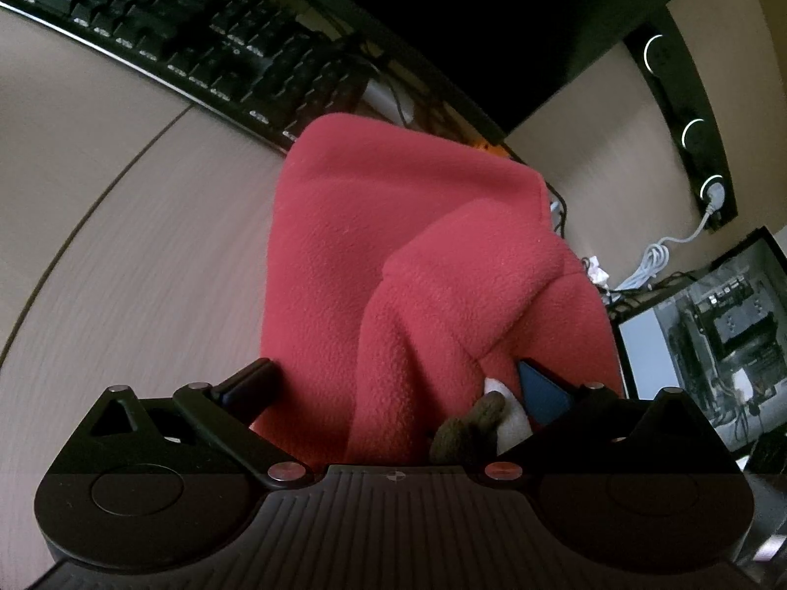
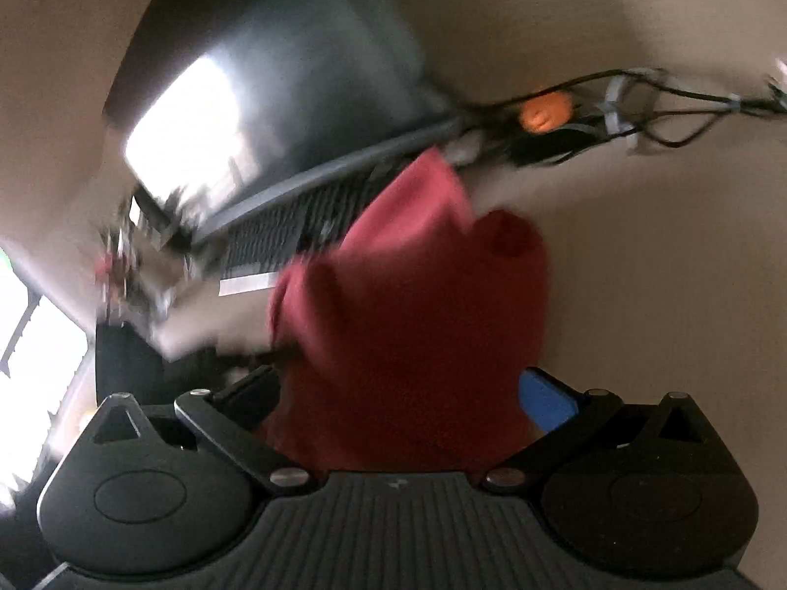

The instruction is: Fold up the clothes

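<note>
Above the table [image 1: 123,246], by the keyboard [image 1: 196,49], the red fleece garment [image 1: 393,246] is held clamped in the left gripper [image 1: 393,383] and right gripper [image 2: 398,388], apparently for folding.

Left wrist view: we find the garment [image 1: 393,265] between the fingers of the left gripper [image 1: 393,388], over the desk [image 1: 123,246]. The keyboard [image 1: 196,44] lies behind it, toward the desk's far edge; the monitor [image 1: 492,24] stands behind the keyboard. The computer case [image 1: 713,334] sits at right, cables [image 1: 649,260] behind it. Right wrist view, blurred: garment [image 2: 418,319] between the fingers of the right gripper [image 2: 398,393]; keyboard [image 2: 295,226] behind, at left; monitor [image 2: 275,98] beyond it.
</note>
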